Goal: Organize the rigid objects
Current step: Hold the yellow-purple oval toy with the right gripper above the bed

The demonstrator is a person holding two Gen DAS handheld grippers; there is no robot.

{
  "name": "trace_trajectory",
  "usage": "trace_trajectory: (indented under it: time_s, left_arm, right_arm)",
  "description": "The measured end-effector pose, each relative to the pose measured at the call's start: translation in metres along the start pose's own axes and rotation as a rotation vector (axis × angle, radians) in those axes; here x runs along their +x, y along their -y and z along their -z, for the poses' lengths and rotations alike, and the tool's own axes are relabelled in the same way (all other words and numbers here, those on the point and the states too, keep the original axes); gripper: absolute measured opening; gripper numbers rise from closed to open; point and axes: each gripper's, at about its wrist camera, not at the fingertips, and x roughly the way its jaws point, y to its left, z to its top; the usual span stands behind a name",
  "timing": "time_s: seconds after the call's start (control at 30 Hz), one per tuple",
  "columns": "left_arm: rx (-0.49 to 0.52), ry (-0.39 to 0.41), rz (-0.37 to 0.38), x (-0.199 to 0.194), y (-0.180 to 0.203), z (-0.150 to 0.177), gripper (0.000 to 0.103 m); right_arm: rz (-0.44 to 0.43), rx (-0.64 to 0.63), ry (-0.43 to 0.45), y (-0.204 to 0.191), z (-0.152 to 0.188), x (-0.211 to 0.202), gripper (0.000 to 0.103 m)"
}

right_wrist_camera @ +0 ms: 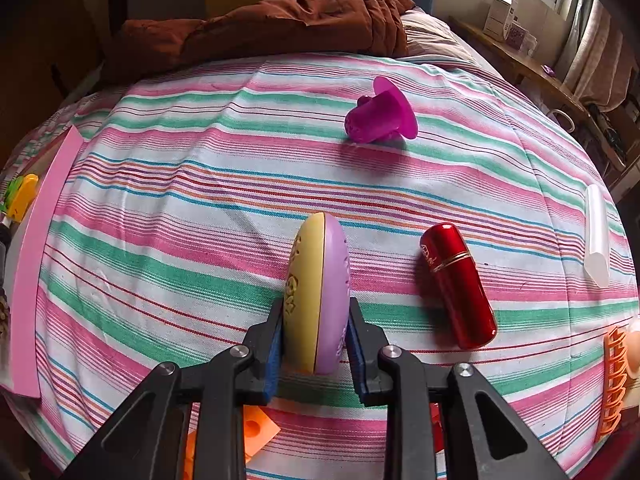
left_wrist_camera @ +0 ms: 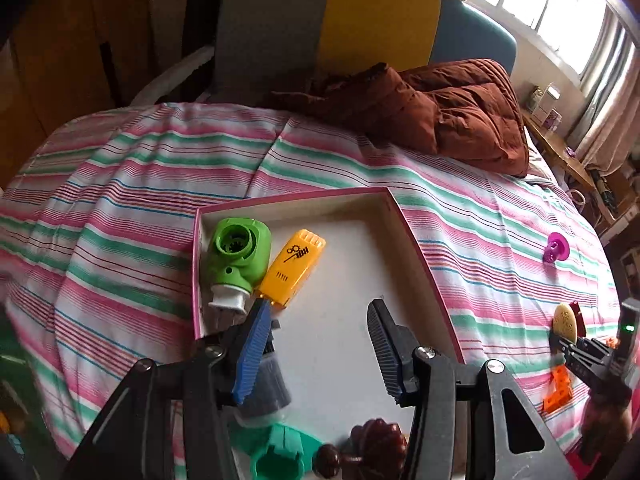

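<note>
A shallow pink-rimmed box (left_wrist_camera: 424,256) lies on the striped bed. In it are a green plastic part (left_wrist_camera: 237,254), a yellow case (left_wrist_camera: 292,268), a grey-capped bottle (left_wrist_camera: 266,384), a teal ring (left_wrist_camera: 280,454) and a dark brown ornament (left_wrist_camera: 370,446). My left gripper (left_wrist_camera: 316,344) is open over the box, empty. My right gripper (right_wrist_camera: 316,340) is shut on a yellow and purple oval case (right_wrist_camera: 318,292), held on edge just above the sheet; it also shows in the left wrist view (left_wrist_camera: 565,322).
On the sheet lie a magenta flanged plug (right_wrist_camera: 380,114), a red metallic tube (right_wrist_camera: 458,284), a white translucent stick (right_wrist_camera: 596,236), an orange comb-like clip (right_wrist_camera: 612,384) and an orange block (right_wrist_camera: 254,432). A brown quilt (left_wrist_camera: 440,108) lies at the bed's far end.
</note>
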Motion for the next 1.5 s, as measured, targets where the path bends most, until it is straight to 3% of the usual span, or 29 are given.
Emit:
trace_trajectory:
  time_s: [0.1,0.2,0.5,1.0,1.13,1.23,1.5]
  left_arm:
    - [0.039,0.079,-0.023,-0.026,0.013,0.022,0.052]
    - [0.066,0.142,-0.027,-0.047,0.027,0.041,0.063]
    - [0.111,0.199,-0.042,-0.072,0.05,0.079,0.064]
    - [0.13,0.188,-0.069,-0.075,0.053,0.103,0.064]
    - [0.125,0.182,-0.077,-0.075,0.05,0.105,0.064]
    - [0.121,0.178,-0.079,-0.074,0.049,0.107,0.064]
    - [0.113,0.172,-0.084,-0.075,0.043,0.112,0.064]
  right_arm:
    - [-0.002,0.006,0.002,0.001,0.0,0.0,0.027]
    - [-0.008,0.02,0.0,0.001,0.0,0.0,0.028]
    - [-0.044,0.09,0.005,0.008,-0.002,-0.002,0.028]
    - [-0.053,0.1,0.025,0.005,-0.006,-0.001,0.034]
    - [-0.027,0.069,0.031,0.001,-0.005,-0.001,0.028]
    - [0.016,0.024,0.037,-0.006,-0.003,-0.002,0.028]
    - [0.031,0.004,0.042,-0.01,0.0,-0.003,0.028]
